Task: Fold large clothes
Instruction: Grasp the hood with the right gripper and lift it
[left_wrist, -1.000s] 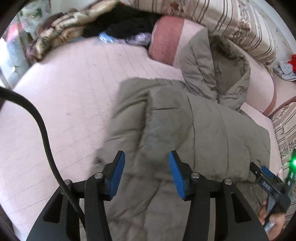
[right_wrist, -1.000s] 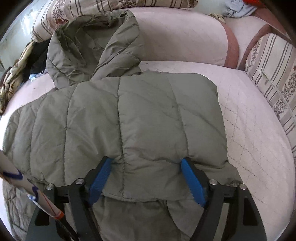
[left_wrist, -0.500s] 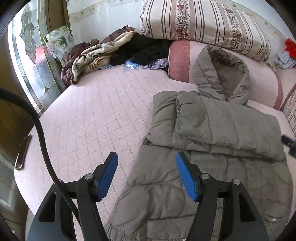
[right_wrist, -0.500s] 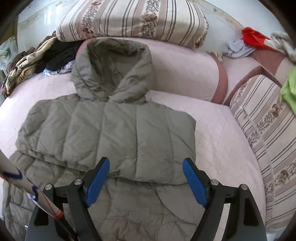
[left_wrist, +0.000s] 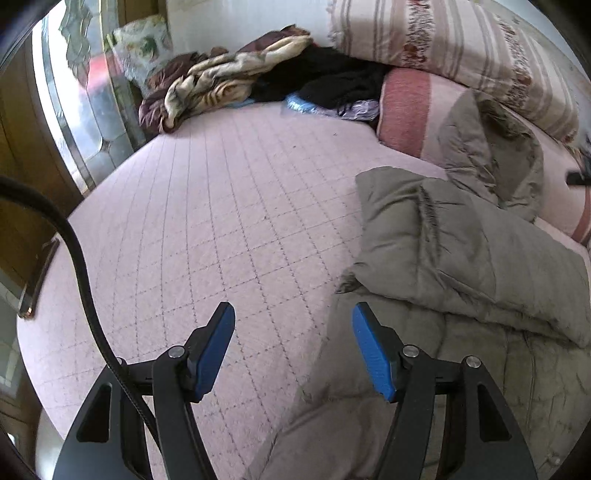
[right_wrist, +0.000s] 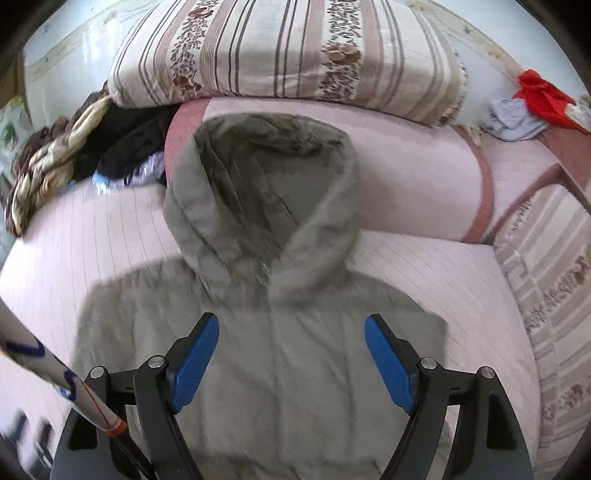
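My left wrist cam sits above the bed's (left_wrist: 207, 206) near edge, looking across it toward the window side and the clothes pile (left_wrist: 236, 85); the jacket (left_wrist: 461, 251) fills its right part, close. My right wrist cam looks straight over the jacket (right_wrist: 295, 350) at the hood (right_wrist: 266, 192) and striped pillow (right_wrist: 288, 51), blurred, also close. Both views share the jacket, hood (left_wrist: 491, 147), pillow (left_wrist: 461, 48), clothes pile (right_wrist: 55, 162), and bed (right_wrist: 424, 266).
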